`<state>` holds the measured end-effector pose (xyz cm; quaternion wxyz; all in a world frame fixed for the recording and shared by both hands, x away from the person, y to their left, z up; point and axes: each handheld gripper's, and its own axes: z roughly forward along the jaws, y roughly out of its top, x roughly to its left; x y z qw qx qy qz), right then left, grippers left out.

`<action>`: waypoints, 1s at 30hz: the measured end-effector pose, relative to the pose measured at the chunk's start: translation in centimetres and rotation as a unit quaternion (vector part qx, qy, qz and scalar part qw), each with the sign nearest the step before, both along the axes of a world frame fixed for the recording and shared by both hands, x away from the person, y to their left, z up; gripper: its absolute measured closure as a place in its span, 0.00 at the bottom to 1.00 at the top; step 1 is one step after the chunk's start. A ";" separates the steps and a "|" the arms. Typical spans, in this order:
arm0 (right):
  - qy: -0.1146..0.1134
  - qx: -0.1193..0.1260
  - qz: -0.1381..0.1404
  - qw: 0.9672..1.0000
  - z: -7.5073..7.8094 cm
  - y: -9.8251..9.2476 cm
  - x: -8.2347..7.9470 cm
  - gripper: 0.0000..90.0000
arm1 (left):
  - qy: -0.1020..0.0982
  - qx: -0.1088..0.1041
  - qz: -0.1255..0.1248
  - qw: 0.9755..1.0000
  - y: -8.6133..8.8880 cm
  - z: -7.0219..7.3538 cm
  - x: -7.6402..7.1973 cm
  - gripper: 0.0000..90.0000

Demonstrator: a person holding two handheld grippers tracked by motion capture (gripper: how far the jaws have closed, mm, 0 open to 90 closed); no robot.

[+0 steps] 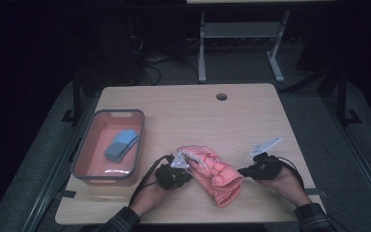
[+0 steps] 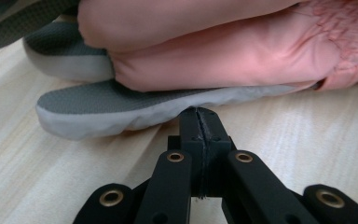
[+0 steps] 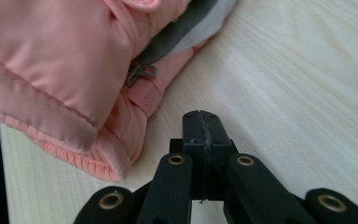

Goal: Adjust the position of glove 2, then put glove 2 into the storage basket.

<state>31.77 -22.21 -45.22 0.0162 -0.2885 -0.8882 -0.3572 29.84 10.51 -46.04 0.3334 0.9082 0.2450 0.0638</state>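
Surface: one light wood-grain table (image 1: 251, 111) with rounded corners and one round cable hole (image 1: 221, 96) near its far edge. Room: dim, grey floor; one pale metal frame (image 1: 241, 36) of a second table stands beyond, with dark cables on the floor beside it. Items on the table, counted: one grey-rimmed bin (image 1: 88, 145) with a salmon-coloured inside, at the left; in it, a small stack of blue folded cloths (image 1: 122, 144), number of pieces unclear, and a pale streak along the near wall that cannot be identified. One pink padded glove (image 1: 212, 171), lying flat at the near middle of the table, between the two grippers; its grey palm side and grey-and-white fingertips face down on the wood in the left gripper view, and its ribbed cuff shows in the right gripper view. Grippers: two. Left gripper (image 2: 199, 112), jaws pressed together with nothing between them, tips just at the edge of a grey glove finger. Right gripper (image 3: 200, 114), jaws likewise pressed together and empty, resting near the glove's cuff end, not touching it. Hands: two, each with a dark plaid sleeve.
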 end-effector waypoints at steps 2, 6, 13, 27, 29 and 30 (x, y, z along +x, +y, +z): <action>0.002 0.000 0.005 1.000 0.0 0.2 -0.1 1.00 | 0.002 -0.003 0.004 1.000 0.0 0.0 0.2 0.99; -0.002 0.000 0.021 1.000 0.0 0.9 -0.7 1.00 | 0.004 -0.008 0.011 1.000 0.0 0.1 0.8 0.99; 0.006 -0.002 0.045 0.999 -0.3 2.1 -1.5 1.00 | 0.006 -0.012 0.025 1.000 -0.2 0.1 2.1 0.99; 0.001 0.010 0.078 0.997 -0.4 4.2 -2.2 1.00 | 0.006 -0.016 0.026 1.000 -1.6 0.4 4.9 0.99; -0.002 0.011 0.081 0.997 -0.4 4.6 -2.4 1.00 | 0.008 -0.029 0.028 0.999 -1.9 0.4 5.2 0.99; 0.000 0.015 0.081 0.997 -0.4 4.8 -2.5 1.00 | 0.011 -0.032 0.028 0.999 -2.1 0.5 5.3 0.99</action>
